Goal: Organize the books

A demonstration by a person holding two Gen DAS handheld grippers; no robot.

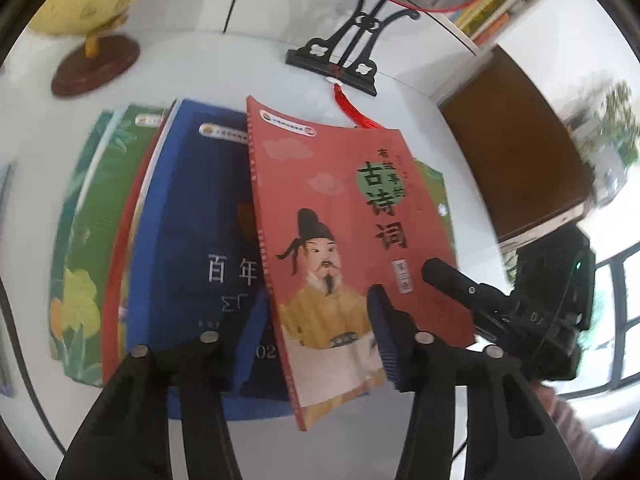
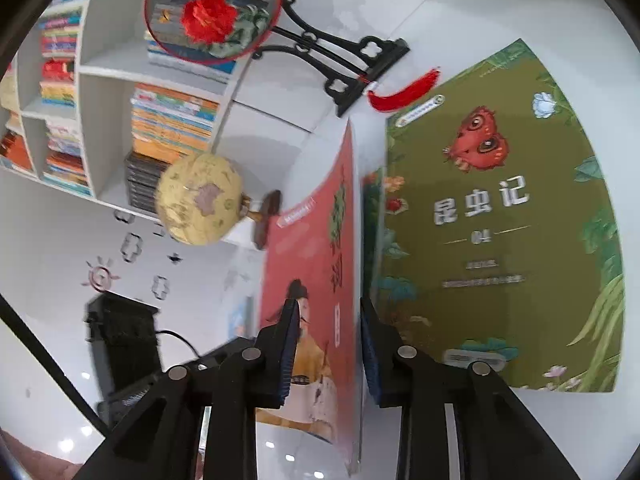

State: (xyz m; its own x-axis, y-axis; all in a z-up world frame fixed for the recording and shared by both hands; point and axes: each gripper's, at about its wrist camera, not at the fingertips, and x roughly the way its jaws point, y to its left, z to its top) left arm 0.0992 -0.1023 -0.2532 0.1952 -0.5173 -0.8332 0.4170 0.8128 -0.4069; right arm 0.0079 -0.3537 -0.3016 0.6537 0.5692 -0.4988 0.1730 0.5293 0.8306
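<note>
My right claw (image 2: 326,344) is clamped on the red poetry book (image 2: 316,280), which stands on edge between its pads, cover facing left. Just to the claw's right, the green insect book (image 2: 500,216) lies flat on the white table (image 2: 460,12). My left claw (image 1: 316,344) is spread wide (nothing pinched), with the red poetry book (image 1: 352,248) tilted between its fingers and the blue book (image 1: 200,240) beneath, topping a fanned stack. Ahead of both claws stand the fan ornament (image 2: 212,8) and a globe (image 2: 200,200).
</note>
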